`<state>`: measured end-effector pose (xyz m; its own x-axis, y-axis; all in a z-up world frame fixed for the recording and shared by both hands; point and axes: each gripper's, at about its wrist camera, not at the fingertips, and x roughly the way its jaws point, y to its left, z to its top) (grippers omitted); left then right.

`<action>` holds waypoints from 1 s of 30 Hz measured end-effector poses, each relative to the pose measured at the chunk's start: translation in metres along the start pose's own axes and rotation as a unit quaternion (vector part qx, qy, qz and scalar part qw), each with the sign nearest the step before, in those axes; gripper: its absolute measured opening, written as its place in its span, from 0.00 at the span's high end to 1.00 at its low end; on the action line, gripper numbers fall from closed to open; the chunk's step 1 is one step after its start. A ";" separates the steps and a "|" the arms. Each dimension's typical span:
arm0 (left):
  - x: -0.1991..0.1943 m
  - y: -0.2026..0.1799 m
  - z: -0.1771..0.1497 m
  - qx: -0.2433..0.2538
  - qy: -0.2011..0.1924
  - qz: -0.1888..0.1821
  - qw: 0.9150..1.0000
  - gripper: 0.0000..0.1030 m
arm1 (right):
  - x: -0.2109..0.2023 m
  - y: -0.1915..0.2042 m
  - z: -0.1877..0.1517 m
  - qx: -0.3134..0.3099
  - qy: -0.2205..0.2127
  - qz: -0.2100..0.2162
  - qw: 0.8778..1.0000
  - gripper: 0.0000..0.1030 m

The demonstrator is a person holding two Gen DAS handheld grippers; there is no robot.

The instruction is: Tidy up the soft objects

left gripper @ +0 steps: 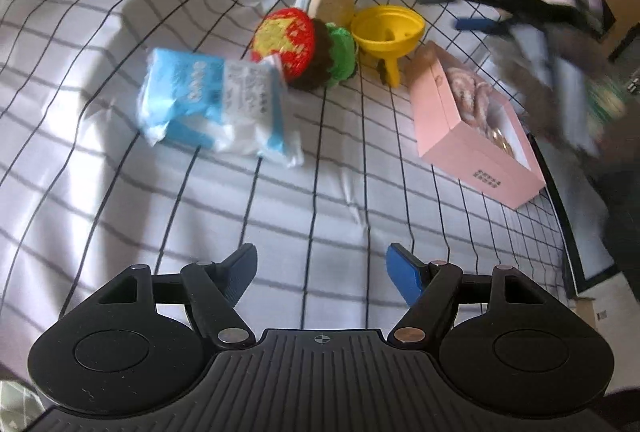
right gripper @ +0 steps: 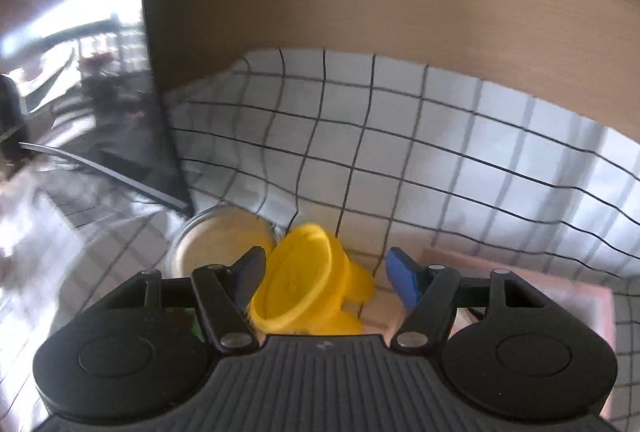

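You had barely begun: nothing sat sorted, and both grippers were empty. Your left gripper point(left gripper: 322, 272) hovered spread wide over the checked bedsheet point(left gripper: 100, 192), with the crinkly blue-and-white tissue pack point(left gripper: 216, 104) ahead and slightly left, the knitted burger toy point(left gripper: 304, 48) beyond it, and the stiff pink cardboard box point(left gripper: 472, 136) ahead to the right. Your right gripper point(right gripper: 324, 278) was also wide, the smooth yellow plastic funnel point(right gripper: 304, 288) lying close between its fingers but ungripped, a round beige lidded container point(right gripper: 220, 244) just left.
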<state>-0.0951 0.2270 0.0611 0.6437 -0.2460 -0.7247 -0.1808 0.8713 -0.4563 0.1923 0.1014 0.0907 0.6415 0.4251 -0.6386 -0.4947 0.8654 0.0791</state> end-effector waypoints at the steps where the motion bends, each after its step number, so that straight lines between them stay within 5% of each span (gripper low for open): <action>1: -0.002 0.003 -0.003 -0.001 0.002 -0.003 1.000 0.26 | 0.014 0.004 0.001 -0.003 0.006 -0.014 1.000 0.41; 3: -0.006 0.011 -0.008 0.001 0.005 -0.006 1.000 0.26 | 0.040 0.014 0.002 -0.021 0.029 -0.049 0.998 0.64; 6: -0.012 0.020 -0.011 0.005 -0.001 -0.008 1.000 0.26 | 0.045 0.028 -0.006 -0.057 0.051 -0.063 0.995 0.84; 9: -0.022 0.028 -0.001 0.007 -0.025 -0.023 0.999 0.26 | 0.011 0.036 -0.019 -0.080 0.023 -0.054 0.995 0.84; 14: -0.031 0.029 0.051 0.054 -0.076 -0.030 0.995 0.26 | -0.080 0.034 -0.045 -0.074 -0.005 0.021 0.997 0.93; 19: -0.013 0.031 0.115 0.068 -0.100 -0.027 0.992 0.26 | -0.148 0.029 -0.082 -0.069 -0.025 0.024 0.997 0.93; 24: 0.033 0.037 0.174 0.029 -0.080 -0.032 0.996 0.26 | -0.178 0.011 -0.139 -0.089 -0.013 -0.045 0.995 0.93; 30: 0.095 0.027 0.207 0.066 -0.028 -0.033 0.997 0.26 | -0.192 -0.016 -0.192 -0.123 0.005 -0.140 0.982 0.93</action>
<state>0.1151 0.3155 0.0868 0.6923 -0.2832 -0.6637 -0.0397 0.9034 -0.4270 -0.0361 -0.0448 0.0650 0.7672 0.1759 -0.6169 -0.4278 0.8568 -0.2878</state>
